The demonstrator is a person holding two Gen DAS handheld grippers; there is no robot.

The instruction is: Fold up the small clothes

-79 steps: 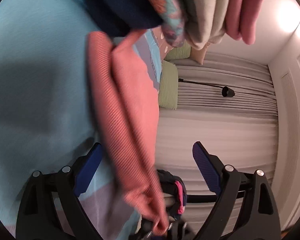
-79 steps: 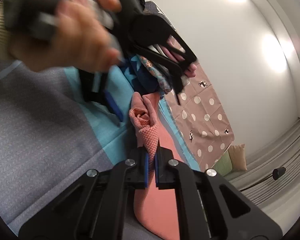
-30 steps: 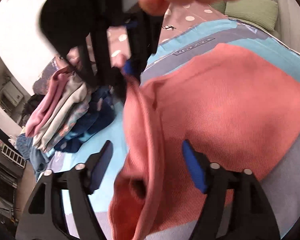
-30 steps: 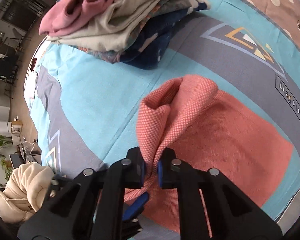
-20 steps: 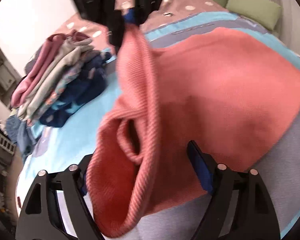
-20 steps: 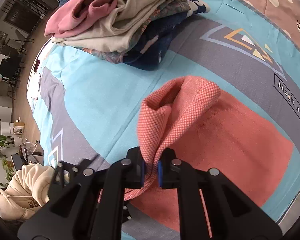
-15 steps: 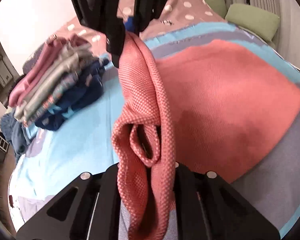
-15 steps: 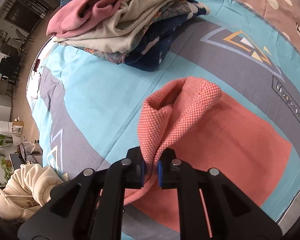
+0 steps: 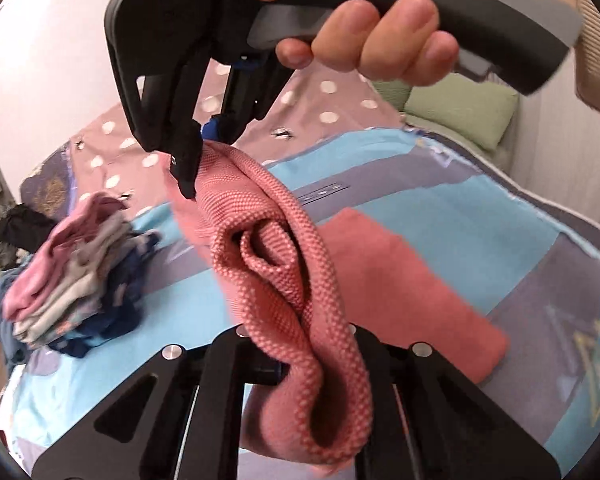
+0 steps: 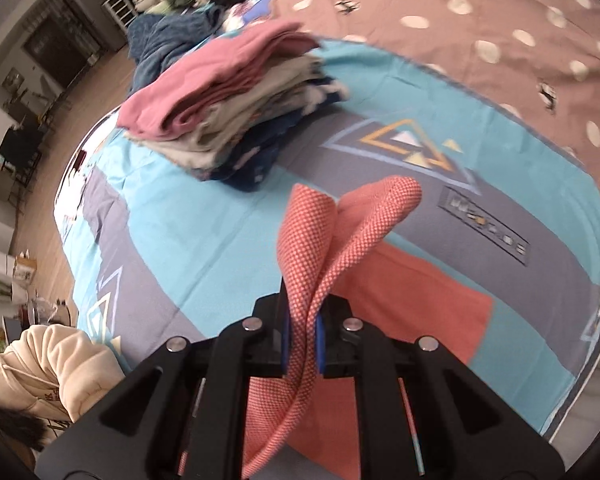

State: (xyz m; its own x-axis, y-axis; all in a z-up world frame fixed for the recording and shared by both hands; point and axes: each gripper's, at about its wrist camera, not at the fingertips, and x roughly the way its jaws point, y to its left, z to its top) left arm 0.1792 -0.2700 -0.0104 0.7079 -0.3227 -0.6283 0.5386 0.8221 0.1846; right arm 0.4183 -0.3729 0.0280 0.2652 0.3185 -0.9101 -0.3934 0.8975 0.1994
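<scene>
A coral knit garment is held up at one edge by both grippers, its rest lying on the bed. My left gripper is shut on a bunched fold of it. My right gripper is shut on another part of the same edge. In the left wrist view the right gripper shows above, held by a hand, pinching the cloth's top. The garment's flat part also shows in the right wrist view.
A stack of folded clothes sits on the blue and grey patterned cover, also in the left wrist view. A dotted brown sheet lies beyond. Green pillows are at the bed's far end. A cream hoodie is below left.
My left gripper has closed on the hanging fold of the coral garment. Both grippers have lifted the edge higher, and the cloth on the bed looks narrower.
</scene>
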